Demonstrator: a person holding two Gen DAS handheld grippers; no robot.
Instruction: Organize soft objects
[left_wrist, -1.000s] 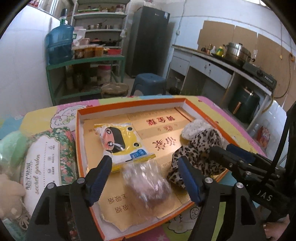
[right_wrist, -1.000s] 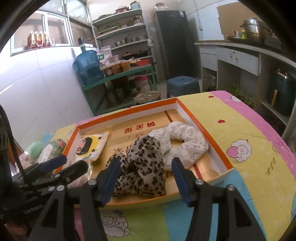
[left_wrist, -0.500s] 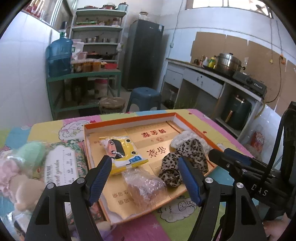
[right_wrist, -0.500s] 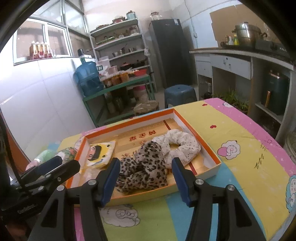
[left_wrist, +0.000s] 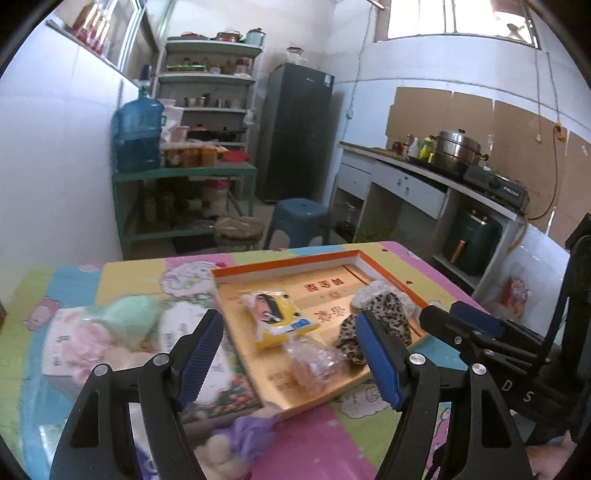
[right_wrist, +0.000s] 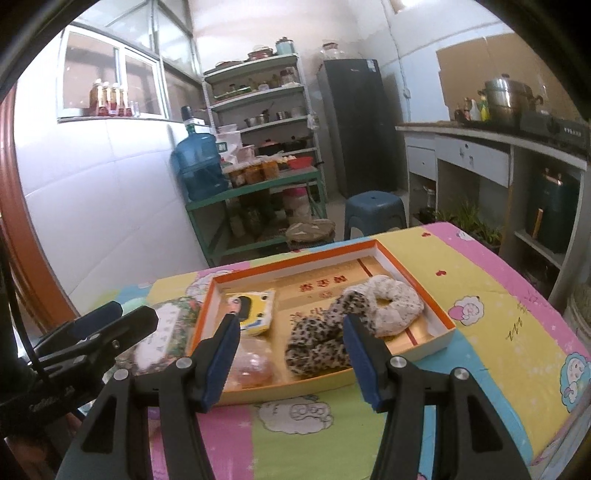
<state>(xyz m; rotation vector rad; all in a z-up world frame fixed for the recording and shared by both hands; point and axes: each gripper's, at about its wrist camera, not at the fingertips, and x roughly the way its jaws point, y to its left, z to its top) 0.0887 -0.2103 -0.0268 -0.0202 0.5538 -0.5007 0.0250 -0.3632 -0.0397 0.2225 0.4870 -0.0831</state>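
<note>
An orange-rimmed gold tray lies on the table. In it are a leopard-print scrunchie, a white spotted scrunchie, a yellow cartoon pouch and a clear bag with a pinkish thing. My left gripper hangs open above the tray's near edge, holding nothing. My right gripper is open too, raised before the tray, empty. Each gripper shows in the other's view.
Left of the tray lie a floral box, a green soft ball, pink and purple fluffy items. Behind the cartoon-print table stand a green shelf with a water jug, a blue stool, a fridge and a counter.
Both grippers have pulled back and risen from the tray, so the tray and its contents look smaller and farther. The jaws kept their width. Nothing in the tray moved.
</note>
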